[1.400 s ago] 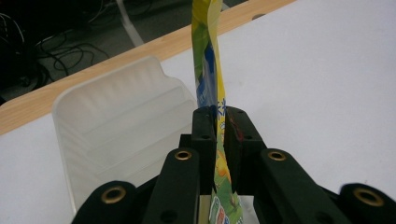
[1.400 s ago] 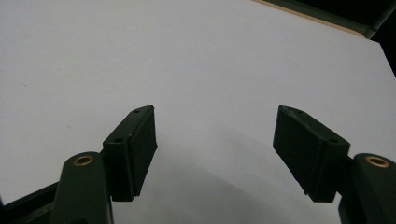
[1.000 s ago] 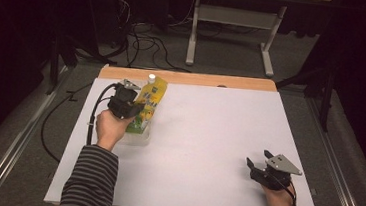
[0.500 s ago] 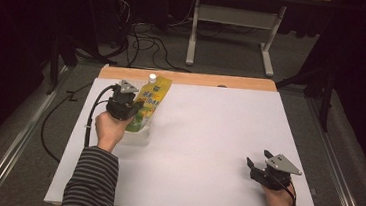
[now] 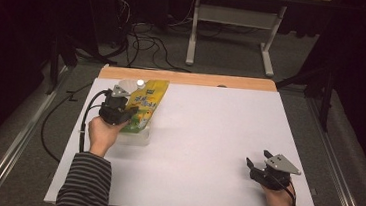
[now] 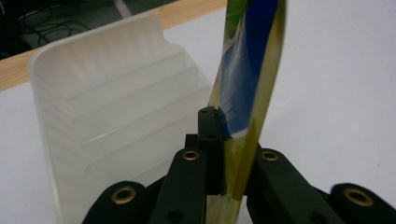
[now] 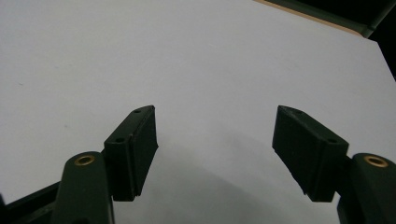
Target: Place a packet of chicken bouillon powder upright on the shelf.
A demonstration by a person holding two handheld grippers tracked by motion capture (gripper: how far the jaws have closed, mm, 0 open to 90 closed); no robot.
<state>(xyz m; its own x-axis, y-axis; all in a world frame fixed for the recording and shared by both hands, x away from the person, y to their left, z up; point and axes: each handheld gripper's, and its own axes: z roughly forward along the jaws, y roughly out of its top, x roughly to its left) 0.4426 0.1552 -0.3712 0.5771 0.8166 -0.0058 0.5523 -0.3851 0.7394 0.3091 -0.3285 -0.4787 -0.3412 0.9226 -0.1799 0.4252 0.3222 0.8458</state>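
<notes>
A yellow-green drink pouch (image 5: 147, 101) with a white cap (image 5: 140, 83) stands tilted at the table's back left, over a translucent stepped plastic holder (image 5: 138, 138). My left gripper (image 5: 130, 112) is shut on the pouch's lower edge. In the left gripper view the pouch (image 6: 247, 70) runs up between the black jaws of my left gripper (image 6: 226, 135), beside the holder (image 6: 116, 93). Those jaws have just been opening slightly, with the pouch still pinched between them. My right gripper (image 5: 257, 157) rests near the front right; its jaws stand open and empty (image 7: 215, 140) over bare white table.
The white table top (image 5: 208, 135) has a wooden strip (image 5: 188, 78) along its far edge. A black cable (image 5: 86, 119) trails from the left gripper off the left side. Dark floor with cables and a metal frame lies beyond.
My left hand has shifted a little left and toward the near side, carrying the pouch and its cap along. The right gripper has stayed put.
</notes>
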